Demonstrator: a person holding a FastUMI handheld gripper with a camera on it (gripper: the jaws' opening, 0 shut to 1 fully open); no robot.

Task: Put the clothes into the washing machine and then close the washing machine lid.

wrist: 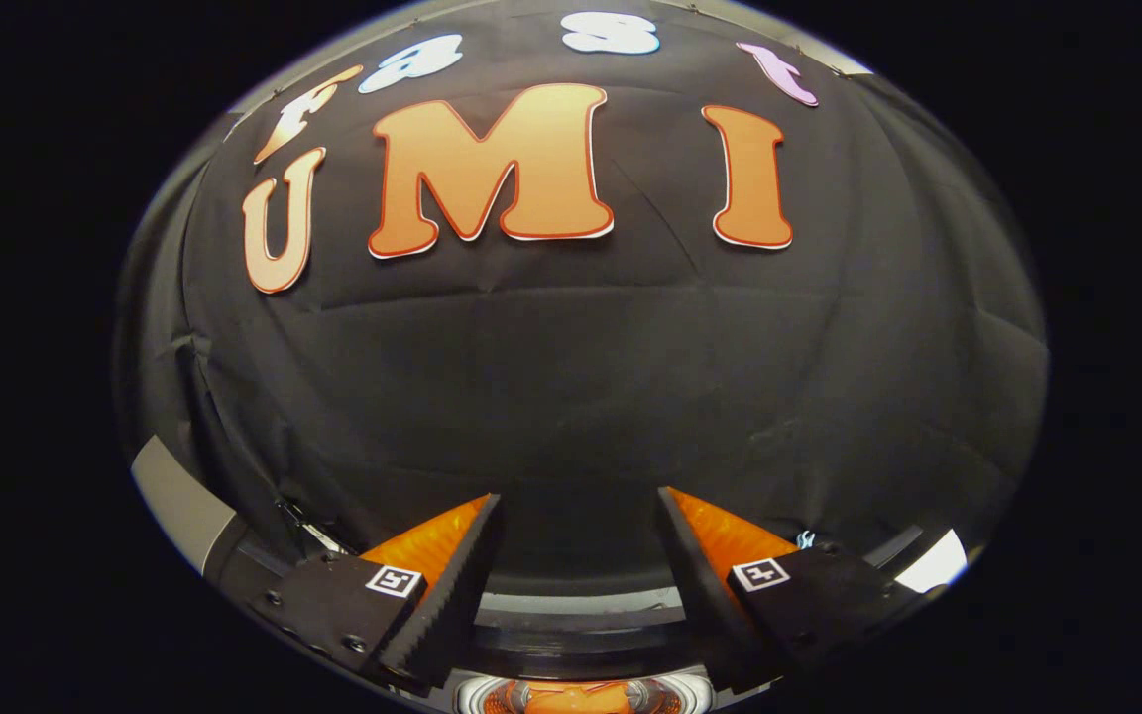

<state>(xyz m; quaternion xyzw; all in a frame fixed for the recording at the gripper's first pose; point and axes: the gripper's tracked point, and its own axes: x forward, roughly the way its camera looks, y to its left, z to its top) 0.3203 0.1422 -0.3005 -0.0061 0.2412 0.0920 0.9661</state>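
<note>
Gripper view: your claw (579, 521) is spread apart with nothing between the fingers, aimed at the booth wall (581, 397). Washing machine (576, 694) sits just below the fingers; you can see its round opening with something orange inside, probably the clothes. Lid position can't be told. Looks like loading is done, so closing is next: tilt down, find the lid.

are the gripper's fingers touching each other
Apart. The gripper view shows the gripper open: a wide gap between its fingers, with the booth wall in sight through it.
</note>
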